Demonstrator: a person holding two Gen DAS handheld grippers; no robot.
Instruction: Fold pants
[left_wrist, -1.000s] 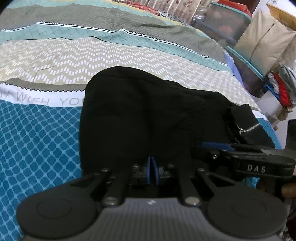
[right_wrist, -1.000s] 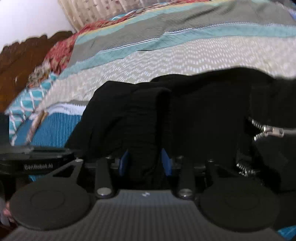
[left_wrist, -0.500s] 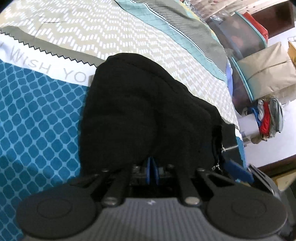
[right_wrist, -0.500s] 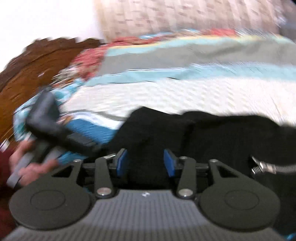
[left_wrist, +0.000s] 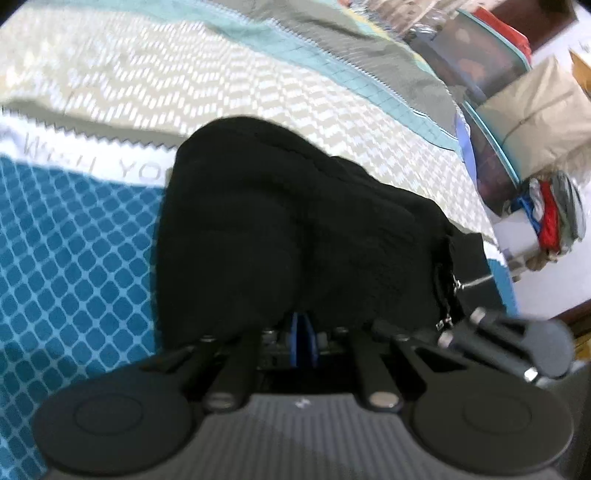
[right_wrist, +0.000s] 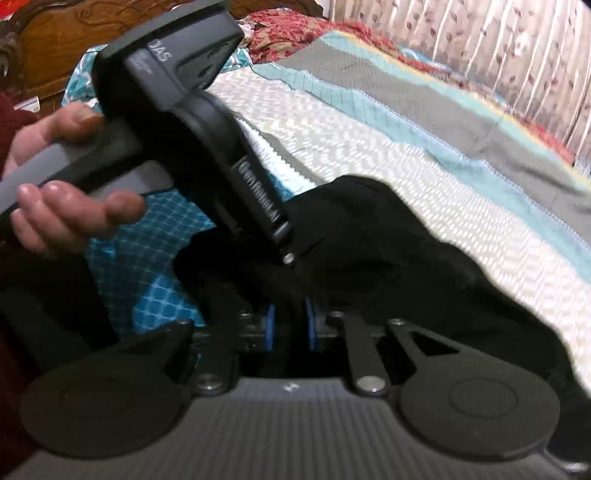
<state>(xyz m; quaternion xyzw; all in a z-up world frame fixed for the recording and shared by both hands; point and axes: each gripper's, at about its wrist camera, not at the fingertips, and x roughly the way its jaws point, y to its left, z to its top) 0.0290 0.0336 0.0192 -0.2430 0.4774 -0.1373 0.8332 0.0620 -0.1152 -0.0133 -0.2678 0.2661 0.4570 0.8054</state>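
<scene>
Since a moment ago the right gripper (right_wrist: 289, 326) has rolled and its jaws have just been closing on a fold of the black pants (left_wrist: 295, 236) bunched on the patterned bedspread (left_wrist: 74, 236), while the left gripper (left_wrist: 303, 338), pinched tight on their near edge, anchors them, I reckon.

This is a bedroom in a home. A bed fills both views, spread with a quilted bedcover (left_wrist: 155, 96) in bands of beige zigzag, grey, teal and a blue diamond print with white lettering at the left. In the right wrist view a carved wooden headboard (right_wrist: 74, 33) runs along the upper left, with a red floral pillow or cloth (right_wrist: 295, 33) just below it, and a pale flowered curtain (right_wrist: 480, 48) hangs across the upper right. In the left wrist view, at the upper right beside the bed, stand plastic storage boxes (left_wrist: 487, 74), a beige fabric bag (left_wrist: 535, 118) and a stack of folded clothes (left_wrist: 550, 218).
</scene>
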